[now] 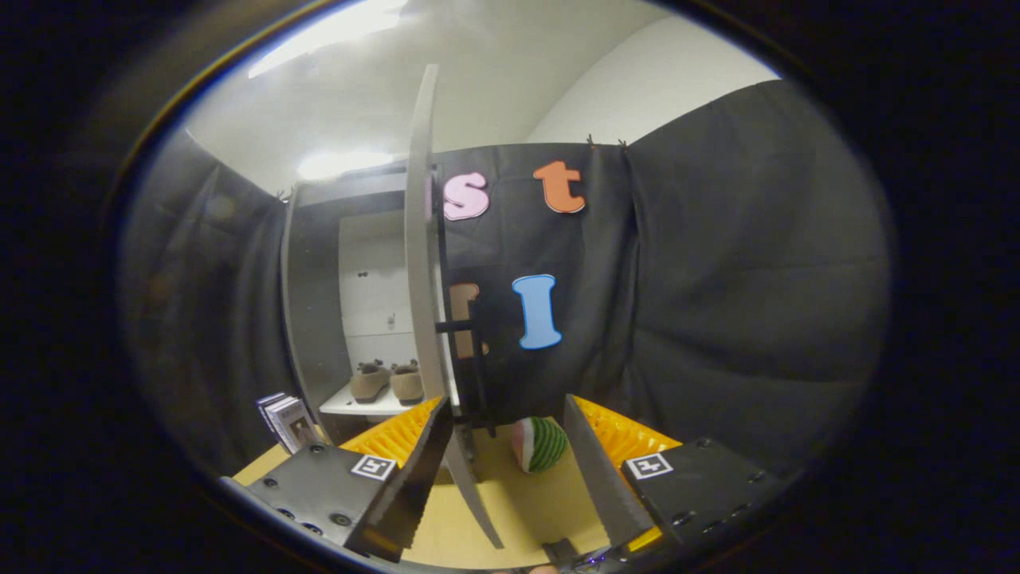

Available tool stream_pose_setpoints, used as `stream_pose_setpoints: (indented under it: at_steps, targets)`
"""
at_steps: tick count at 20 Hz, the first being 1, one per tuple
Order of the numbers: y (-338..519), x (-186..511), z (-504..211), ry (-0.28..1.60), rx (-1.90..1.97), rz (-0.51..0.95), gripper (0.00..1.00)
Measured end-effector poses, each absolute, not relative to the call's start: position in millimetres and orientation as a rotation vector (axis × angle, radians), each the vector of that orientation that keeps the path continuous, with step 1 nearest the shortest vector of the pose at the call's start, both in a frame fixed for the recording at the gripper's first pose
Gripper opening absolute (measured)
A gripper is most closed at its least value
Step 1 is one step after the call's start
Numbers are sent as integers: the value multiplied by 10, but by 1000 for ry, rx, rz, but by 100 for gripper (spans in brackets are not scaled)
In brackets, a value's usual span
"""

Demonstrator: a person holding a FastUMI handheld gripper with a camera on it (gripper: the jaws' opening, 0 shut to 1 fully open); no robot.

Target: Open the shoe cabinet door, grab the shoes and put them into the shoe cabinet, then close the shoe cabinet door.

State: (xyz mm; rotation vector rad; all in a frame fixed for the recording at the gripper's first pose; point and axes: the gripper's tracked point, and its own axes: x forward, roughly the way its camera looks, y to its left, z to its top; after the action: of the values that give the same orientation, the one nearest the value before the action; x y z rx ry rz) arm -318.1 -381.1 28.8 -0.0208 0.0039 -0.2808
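- Claw [510,470] spread wide, gripping nothing; door's edge running between the fingers, close by the left one, not pinched.
- Shoe cabinet door [422,263] open, seen edge-on, upright, long axis vertical, black handle [458,325] on its right face.
- Pair of brown shoes [388,383] already on the white shelf [358,405] inside the cabinet, beyond and left of the door.
- Judged next: closing, by pushing the door leftward.
- Striped ball [540,445] on the table [510,510], just ahead.
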Motion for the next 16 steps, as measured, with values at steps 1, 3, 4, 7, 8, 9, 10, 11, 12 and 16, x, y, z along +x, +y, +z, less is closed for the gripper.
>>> stream_pose_setpoints:
  at_steps: [1,3,4,7,8,9,10,11,12,16]
  targets:
    - [-3842,-3166,281,6,-19,-285,89]
    - [-3861,-3133,247,14,-15,-290,89]
    - [-3886,-3105,228,20,-12,-292,89]
    - [-3952,-2976,179,36,-5,-287,89]
    - [-3966,-2945,168,40,-3,-286,89]
    - [-3968,-2938,156,43,0,-283,89]
    - [-3963,-2917,128,49,3,-281,89]
    - [-3952,-2899,105,56,5,-276,89]
    - [-3943,-2875,82,64,6,-271,89]
    - [-3860,-2821,34,76,8,-249,89]
